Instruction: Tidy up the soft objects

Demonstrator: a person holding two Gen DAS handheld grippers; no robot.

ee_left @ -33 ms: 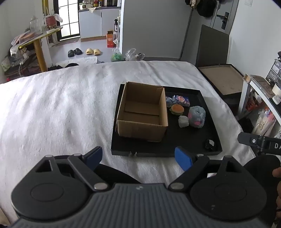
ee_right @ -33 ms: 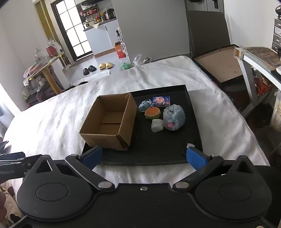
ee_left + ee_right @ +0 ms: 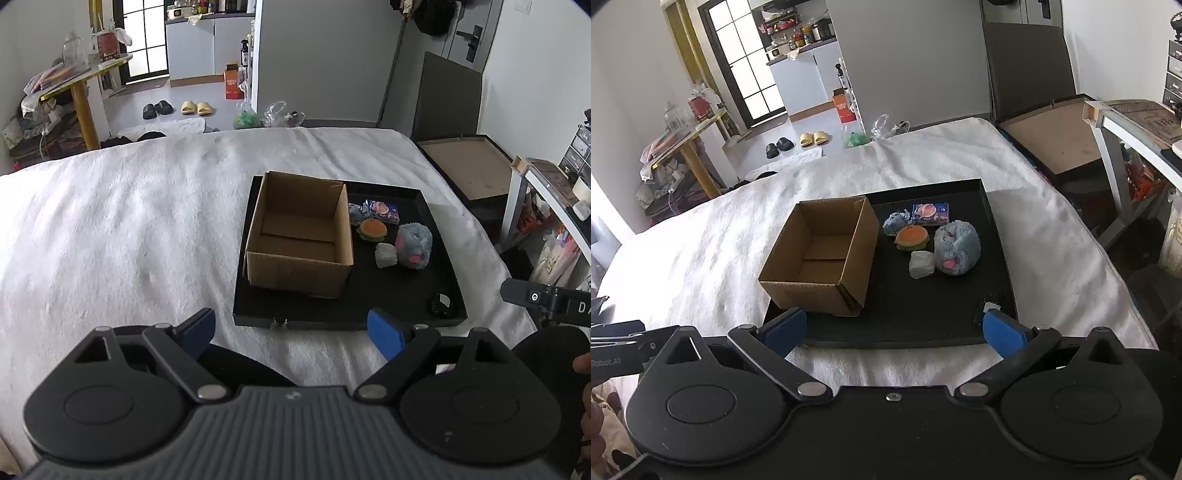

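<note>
An empty cardboard box stands on the left half of a black tray on a white-covered bed. Right of the box lie a grey-blue fluffy plush, a burger toy, a pale squishy block, a small blue plush and a purple packet. My left gripper is open and empty, short of the tray's near edge. My right gripper is open and empty over the tray's near edge.
A small black object lies in the tray's near right corner. The white bed cover spreads wide to the left. A desk and a brown board stand right of the bed. The other gripper shows at the right edge.
</note>
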